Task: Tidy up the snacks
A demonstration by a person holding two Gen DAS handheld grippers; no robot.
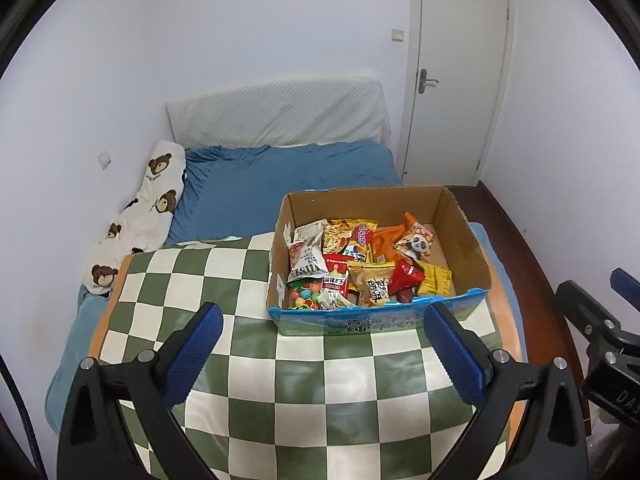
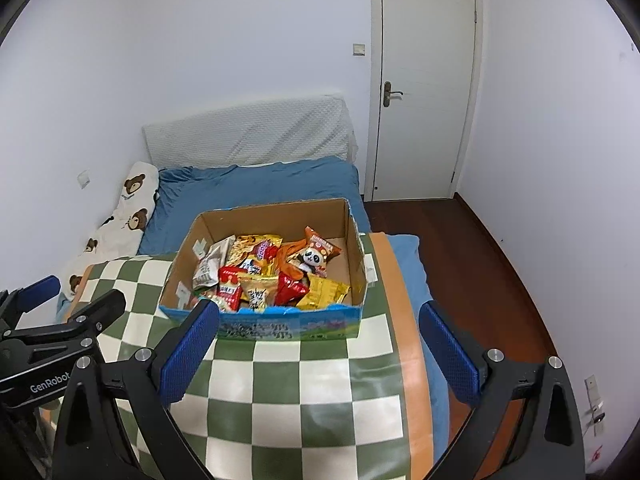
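Note:
A cardboard box [image 1: 468, 240] with a blue printed front stands on a green and white checkered cloth [image 1: 280, 380] on the bed. It holds several snack packets, among them a panda packet [image 1: 418, 245], a red packet [image 1: 406, 276] and a yellow packet [image 1: 436, 280]. My left gripper [image 1: 322, 342] is open and empty, just short of the box front. My right gripper [image 2: 318, 342] is open and empty in front of the same box [image 2: 356, 248]. The panda packet [image 2: 314, 258] also shows in the right wrist view. The left gripper [image 2: 52, 304] shows there at the left.
A blue sheet [image 1: 280, 184] covers the bed, with a bear-print pillow [image 1: 144, 216] along the left wall and a white headboard pad [image 1: 280, 114] behind. A white closed door [image 2: 426, 92] stands at the right. Dark wood floor [image 2: 460, 248] lies right of the bed.

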